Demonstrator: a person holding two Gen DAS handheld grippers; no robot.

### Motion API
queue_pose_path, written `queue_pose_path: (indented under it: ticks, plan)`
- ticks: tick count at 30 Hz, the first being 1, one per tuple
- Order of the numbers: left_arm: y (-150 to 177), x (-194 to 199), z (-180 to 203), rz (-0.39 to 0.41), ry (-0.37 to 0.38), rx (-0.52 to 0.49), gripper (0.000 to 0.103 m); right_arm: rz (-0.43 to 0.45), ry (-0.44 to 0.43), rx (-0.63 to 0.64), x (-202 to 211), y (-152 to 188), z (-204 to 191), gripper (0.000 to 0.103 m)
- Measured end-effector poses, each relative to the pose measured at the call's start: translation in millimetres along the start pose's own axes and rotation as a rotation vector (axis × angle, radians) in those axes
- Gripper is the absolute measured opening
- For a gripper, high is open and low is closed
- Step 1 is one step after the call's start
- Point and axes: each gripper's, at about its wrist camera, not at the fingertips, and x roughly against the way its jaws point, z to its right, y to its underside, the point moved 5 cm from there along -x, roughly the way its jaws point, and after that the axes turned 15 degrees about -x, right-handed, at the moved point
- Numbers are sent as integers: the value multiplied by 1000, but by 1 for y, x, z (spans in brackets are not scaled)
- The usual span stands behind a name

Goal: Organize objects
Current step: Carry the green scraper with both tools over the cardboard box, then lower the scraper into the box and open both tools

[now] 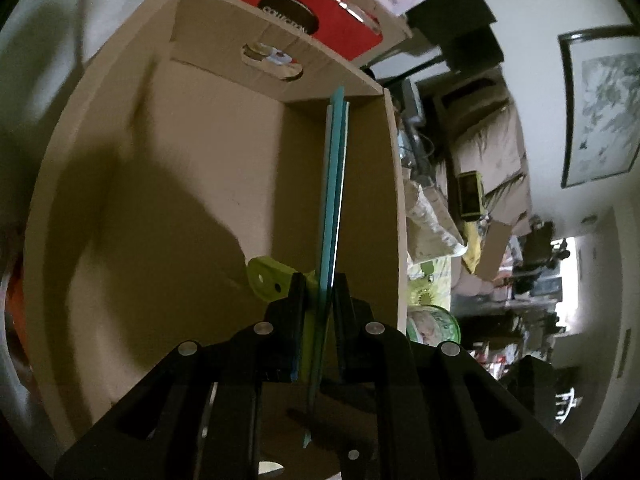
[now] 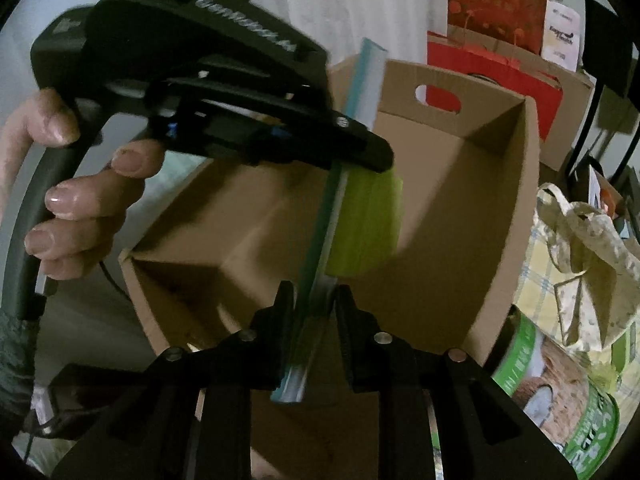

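Fingers of the left gripper (image 1: 316, 280) are closed on the edge of a thin teal panel (image 1: 334, 184), which stands on edge and runs forward over the open cardboard box (image 1: 180, 184). A lime-green piece (image 1: 266, 278) sits against the panel's left face, just beside the left finger. From the right wrist view, the right gripper (image 2: 312, 300) pinches the same teal panel (image 2: 320, 248) at its near end, and the left gripper (image 2: 360, 152) clamps it further along, with a person's hand (image 2: 80, 184) wrapped round that tool's handle. The lime-green piece (image 2: 366, 224) shows there as a flat block on the panel's right face.

Gripping the panel at 2 points probably keeps a thin, flexible sheet from twisting or swinging as it goes in edge-first. It hangs above the box's interior, not yet resting on the floor of the box. A coconut-print tin (image 2: 560, 392) and a cloth bag (image 2: 580, 248) sit beside the box.
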Motion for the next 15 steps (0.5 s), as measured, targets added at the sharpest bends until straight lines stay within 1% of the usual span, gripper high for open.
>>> queue_pose_path:
  ticks: [3, 5, 9, 10, 11, 12, 13, 14, 15]
  plan:
    - [-12, -4, 3, -28, -25, -40, 12, -2, 6, -13, -5, -6, 1, 23]
    - [-19, -5, 2, -52, -75, -66, 11, -5, 1, -36, -7, -12, 1, 23]
    - [-25, -4, -8, -77, -129, -69, 12, -19, -26, -68, -13, -21, -3, 23]
    - [-27, -4, -11, -80, -147, -68, 14, -22, -30, -72, -15, -23, -4, 23]
    - [-29, -3, -14, -83, -166, -64, 25, -25, -36, -74, -17, -23, -6, 24]
    - [-27, 1, -18, -81, -173, -57, 32, -28, -40, -76, -20, -25, -9, 24]
    - [-27, 3, -20, -76, -180, -41, 42, -33, -45, -80, -23, -26, -11, 24]
    - [-27, 7, -23, -68, -182, -22, 46, -41, -54, -89, -26, -28, -13, 24]
    - [-28, 12, -25, -53, -177, -4, 48, -49, -62, -97, -29, -29, -15, 24]
